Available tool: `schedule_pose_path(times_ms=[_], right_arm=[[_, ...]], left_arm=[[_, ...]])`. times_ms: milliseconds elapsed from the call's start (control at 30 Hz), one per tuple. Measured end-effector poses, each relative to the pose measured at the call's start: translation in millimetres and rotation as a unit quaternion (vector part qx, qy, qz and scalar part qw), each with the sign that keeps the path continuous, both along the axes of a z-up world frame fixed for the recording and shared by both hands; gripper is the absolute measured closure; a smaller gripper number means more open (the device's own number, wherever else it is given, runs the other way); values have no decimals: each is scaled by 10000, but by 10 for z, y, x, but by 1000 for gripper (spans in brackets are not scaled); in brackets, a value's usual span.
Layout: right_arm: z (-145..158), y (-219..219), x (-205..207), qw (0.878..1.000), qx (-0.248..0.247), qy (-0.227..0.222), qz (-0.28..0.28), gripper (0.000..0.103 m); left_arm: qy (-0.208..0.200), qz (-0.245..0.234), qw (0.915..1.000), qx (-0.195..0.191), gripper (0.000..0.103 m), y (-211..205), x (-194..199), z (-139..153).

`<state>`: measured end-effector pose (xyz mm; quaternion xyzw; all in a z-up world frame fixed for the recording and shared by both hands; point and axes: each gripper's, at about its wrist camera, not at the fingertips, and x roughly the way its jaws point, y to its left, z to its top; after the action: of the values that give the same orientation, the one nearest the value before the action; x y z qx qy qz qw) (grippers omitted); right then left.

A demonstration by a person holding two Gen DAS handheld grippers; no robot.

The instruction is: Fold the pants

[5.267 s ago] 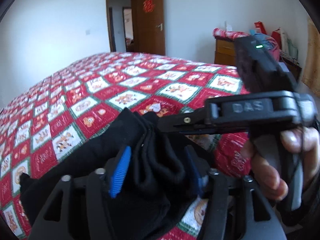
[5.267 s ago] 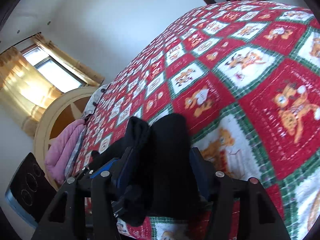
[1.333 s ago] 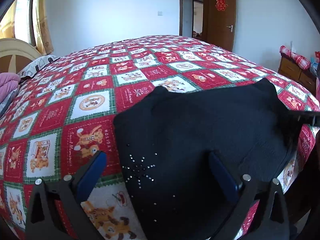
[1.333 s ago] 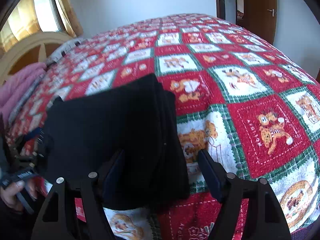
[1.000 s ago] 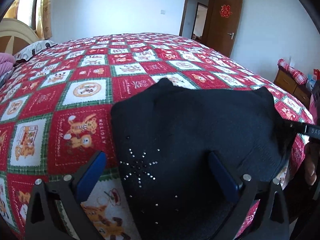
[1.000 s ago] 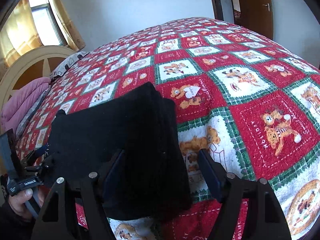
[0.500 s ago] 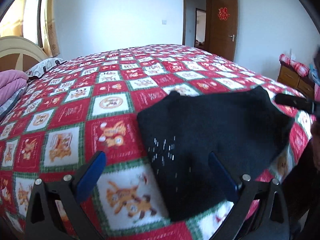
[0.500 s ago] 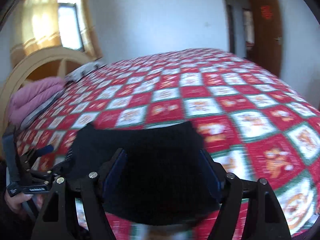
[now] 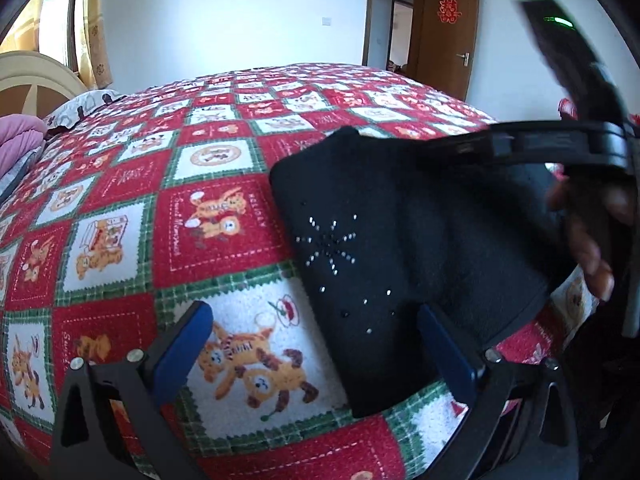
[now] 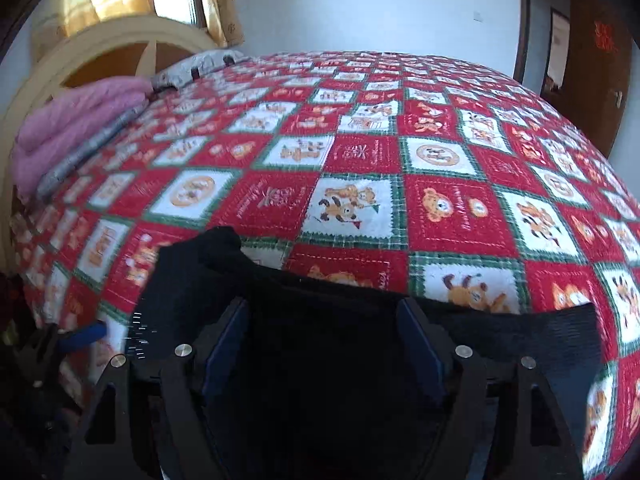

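The black pants point(image 9: 400, 248) lie folded into a compact rectangle near the front edge of the bed, with a rhinestone star on top. They also show in the right wrist view point(image 10: 304, 312). My left gripper point(image 9: 316, 348) is open and empty, its blue pads straddling the bundle's left front corner. My right gripper point(image 10: 324, 344) is open over the bundle, jaws apart with nothing clamped. Its body shows in the left wrist view point(image 9: 560, 136) above the pants' right side, held by a hand.
The red, white and green patchwork quilt point(image 9: 180, 184) covers the whole bed. A pink folded blanket point(image 10: 76, 120) and a pillow lie by the arched headboard point(image 10: 120, 52). A brown door point(image 9: 448, 32) stands open at the far wall.
Both grippers, once shut on bunched pants, have let go. In the last second the right gripper swung over the bundle and the left shifted left and nearer.
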<state>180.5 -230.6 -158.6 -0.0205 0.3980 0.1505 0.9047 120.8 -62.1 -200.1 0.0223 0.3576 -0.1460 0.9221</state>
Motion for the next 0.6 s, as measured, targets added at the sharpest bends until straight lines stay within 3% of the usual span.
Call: schedule_pose_path(times_ms=[100, 233, 433, 600], right_arm=[[184, -266, -228, 9994, 149, -273, -182, 27], [277, -819, -475, 9962, 463, -319, -658, 27], [50, -1528, -598, 9854, 801, 1, -1502, 27], [-105, -1637, -572, 9824, 1170, 219, -1440, 27]], left_arm=[[-42, -57, 9993, -358, 0, 20, 27, 79], [27, -112, 9985, -529, 0, -26, 108, 74], [89, -133, 9963, -843, 0, -58, 249, 22], [40, -174, 9965, -818, 0, -87, 313, 22]])
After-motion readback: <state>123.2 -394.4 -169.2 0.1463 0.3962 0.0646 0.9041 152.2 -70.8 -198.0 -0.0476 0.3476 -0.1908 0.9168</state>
